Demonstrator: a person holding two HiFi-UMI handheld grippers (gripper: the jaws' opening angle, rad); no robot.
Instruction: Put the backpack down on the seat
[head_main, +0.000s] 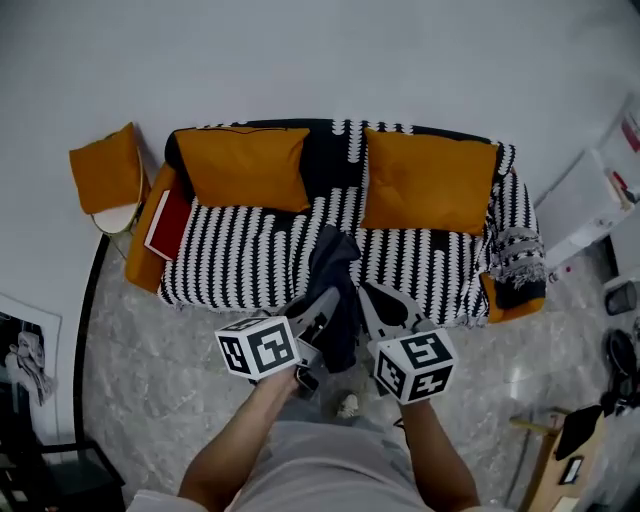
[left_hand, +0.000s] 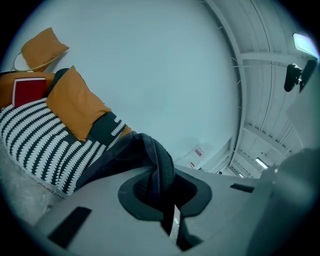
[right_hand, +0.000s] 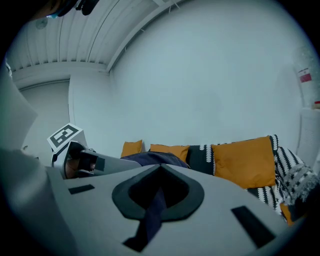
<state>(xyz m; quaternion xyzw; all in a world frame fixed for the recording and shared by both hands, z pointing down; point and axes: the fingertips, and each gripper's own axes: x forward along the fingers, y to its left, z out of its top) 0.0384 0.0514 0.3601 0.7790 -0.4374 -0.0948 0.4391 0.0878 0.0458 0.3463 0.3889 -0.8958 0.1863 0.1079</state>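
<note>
Carrying the backpack (head_main: 336, 285) toward a black-and-white patterned sofa (head_main: 250, 262), a person holds the dark bag up between two hand-held grippers at the centre of the head view. The bag is clear of the seat (head_main: 420, 262), its upper end overlapping the seat's front edge in the gap below two orange cushions (head_main: 245, 165).

The left gripper (left_hand: 162, 192) has its jaws closed tight on a padded strap (left_hand: 161, 167) of the bag. The right gripper (right_hand: 157, 192) is likewise clamped, on a dark blue strap (right_hand: 152, 215) that runs out through its jaws.

The step in hand appears to be the approach: the bag is lifted and brought to the sofa, but not yet set down. The next move would call for carrying it forward past the seat's front edge and lowering both grippers together until the cover takes the weight. Only then should the jaws let go, so the bag does not slump off toward the marble-look floor (head_main: 150, 370).

In the head view the bag's long axis runs from top to bottom of the frame, one end toward the sofa and the other toward the person. It seems to hang from its straps, though which end is its top cannot be told.
</note>
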